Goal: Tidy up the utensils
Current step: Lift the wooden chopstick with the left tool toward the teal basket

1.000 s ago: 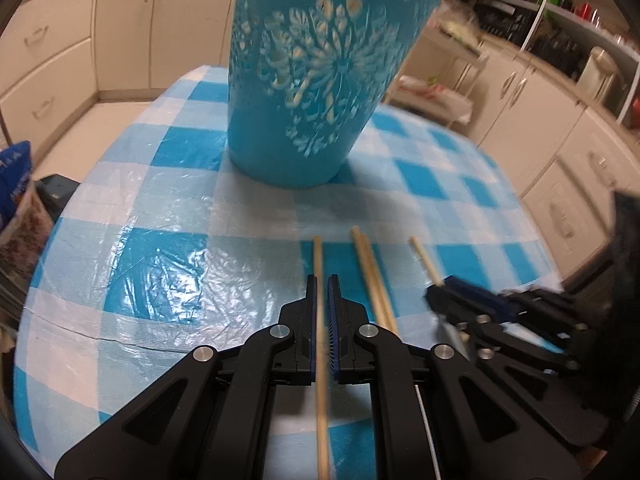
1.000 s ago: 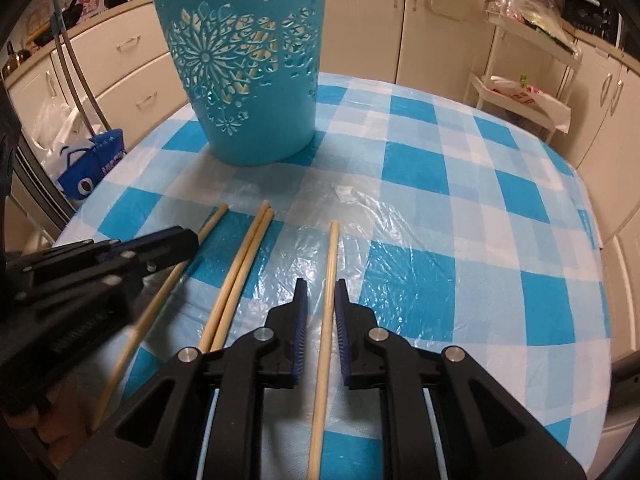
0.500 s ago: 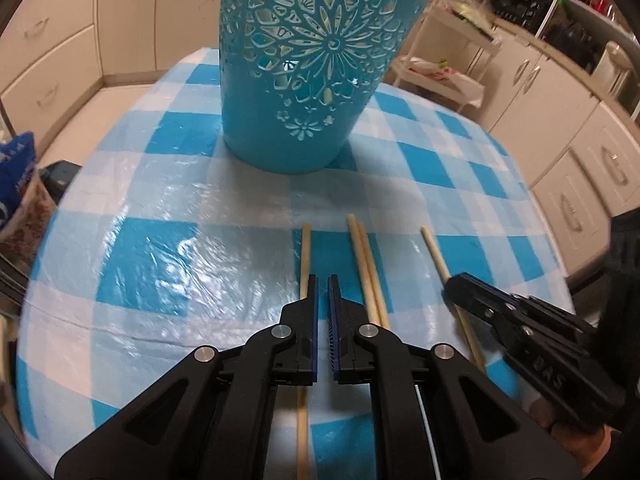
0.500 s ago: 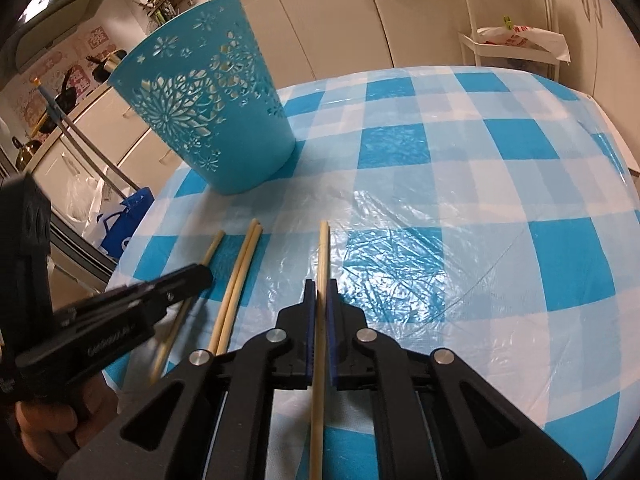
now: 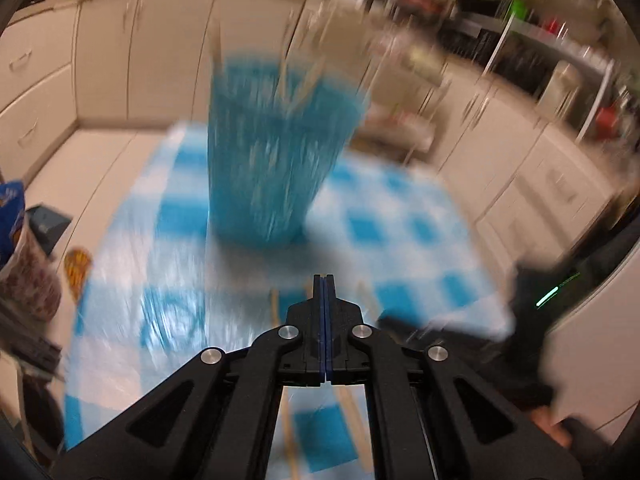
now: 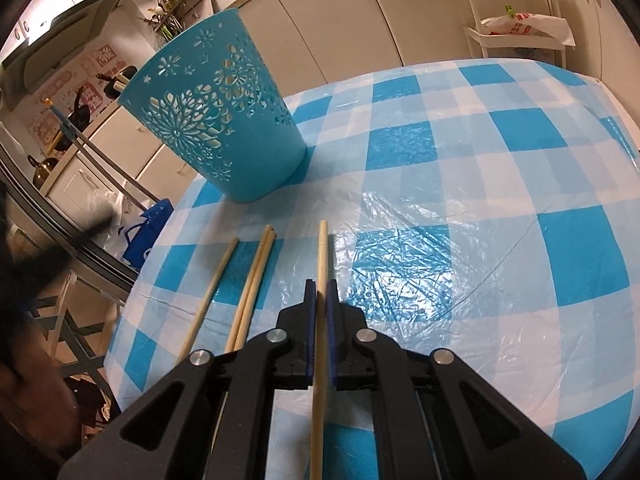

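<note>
The right gripper is closed on a wooden chopstick, which lies flat on the checked bench and runs forward between the pads. Three more chopsticks are seen just left of it, with the blue basket ahead to the left. The left gripper is shut on nothing, its view blurred, the basket straight ahead.

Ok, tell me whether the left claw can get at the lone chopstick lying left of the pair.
Probably yes. The lone chopstick lies bare on the tablecloth, apart from the pair, and the right claw grips a different stick further right. The left claw is shut, so it must open first.
</note>
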A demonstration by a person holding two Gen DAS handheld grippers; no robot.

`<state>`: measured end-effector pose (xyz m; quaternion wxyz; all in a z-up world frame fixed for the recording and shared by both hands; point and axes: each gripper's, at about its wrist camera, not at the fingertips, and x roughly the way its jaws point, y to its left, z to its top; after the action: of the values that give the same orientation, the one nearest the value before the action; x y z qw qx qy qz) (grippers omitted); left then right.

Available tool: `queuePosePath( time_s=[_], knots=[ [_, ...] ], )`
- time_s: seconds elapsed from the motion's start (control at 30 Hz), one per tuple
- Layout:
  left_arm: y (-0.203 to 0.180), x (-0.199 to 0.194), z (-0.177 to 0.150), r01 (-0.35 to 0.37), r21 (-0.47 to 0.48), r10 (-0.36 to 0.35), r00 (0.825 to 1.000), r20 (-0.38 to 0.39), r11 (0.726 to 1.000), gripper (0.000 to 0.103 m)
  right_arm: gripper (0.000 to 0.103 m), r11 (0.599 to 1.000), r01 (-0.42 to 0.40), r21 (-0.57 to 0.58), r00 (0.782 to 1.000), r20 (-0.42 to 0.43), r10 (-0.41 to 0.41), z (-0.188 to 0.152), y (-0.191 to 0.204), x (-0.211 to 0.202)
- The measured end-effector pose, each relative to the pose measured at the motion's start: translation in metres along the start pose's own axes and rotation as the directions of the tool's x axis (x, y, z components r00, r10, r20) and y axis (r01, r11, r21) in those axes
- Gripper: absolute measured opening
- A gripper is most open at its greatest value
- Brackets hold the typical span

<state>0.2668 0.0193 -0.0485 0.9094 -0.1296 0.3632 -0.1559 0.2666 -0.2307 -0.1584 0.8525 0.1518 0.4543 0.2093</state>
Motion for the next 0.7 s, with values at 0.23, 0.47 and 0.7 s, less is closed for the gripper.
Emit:
queuePosePath(
  time_s=[0.23, 0.47, 0.7],
  knots=[
    [-0.001, -0.048, 0.084, 0.064, -0.033, -0.052, 0.96, 0.275, 0.997, 0.0, 0.006, 1.0, -0.01, 0.005, 1.0, -0.001, 0.01, -0.001, -0.001, 0.0],
    [0.01, -0.038, 0.138, 0.154, -0.128, -0.093, 0.916, 0.39, 0.98, 0.0, 0.006, 1.0, -0.011, 0.008, 1.0, -0.008, 0.011, -0.001, -0.003, 0.002],
    [0.025, 0.004, 0.155, 0.321, -0.263, -0.194, 0.89, 0.413, 0.91, 0.0, 0.006, 1.0, -0.02, 0.023, 1.0, -0.01, 0.02, 0.0, -0.006, 0.003]
  ],
)
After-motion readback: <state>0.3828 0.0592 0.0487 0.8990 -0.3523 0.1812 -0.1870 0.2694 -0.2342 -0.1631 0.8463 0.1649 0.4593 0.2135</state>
